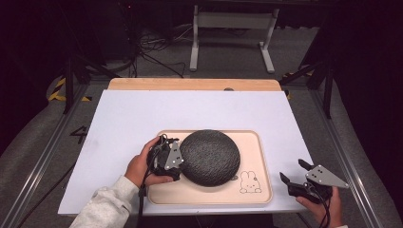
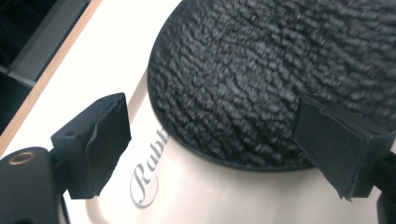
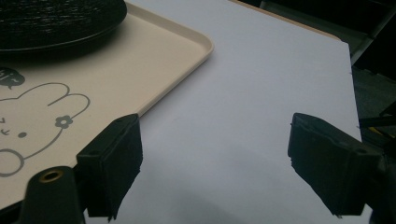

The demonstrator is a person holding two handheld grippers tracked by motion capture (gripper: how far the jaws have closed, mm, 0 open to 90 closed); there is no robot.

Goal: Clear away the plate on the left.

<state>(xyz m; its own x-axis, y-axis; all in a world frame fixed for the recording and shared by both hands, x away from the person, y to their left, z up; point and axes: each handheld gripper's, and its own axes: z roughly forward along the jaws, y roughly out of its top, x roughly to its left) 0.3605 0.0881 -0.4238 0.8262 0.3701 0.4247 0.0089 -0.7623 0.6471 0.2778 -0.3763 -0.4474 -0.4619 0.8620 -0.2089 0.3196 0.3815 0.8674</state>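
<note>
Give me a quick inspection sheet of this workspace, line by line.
Surface: white sheet over a wooden table.
Job's things: black textured round mat lying on a beige rabbit-print tray.
Clutter: nothing seen.
Grippers: left gripper open at the mat's edge; right gripper open, off the tray's right side.
Cables: one trails from each gripper; a tangle on the floor beyond the table.
Surroundings: dark room, white frame legs.

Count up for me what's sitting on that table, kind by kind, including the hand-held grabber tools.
Black round textured mat: 1
Cream tray with a rabbit drawing: 1
White sheet covering the table: 1
Hand-held grippers: 2, the left gripper open beside the mat's edge, the right gripper open above the sheet
Total: 5
</note>
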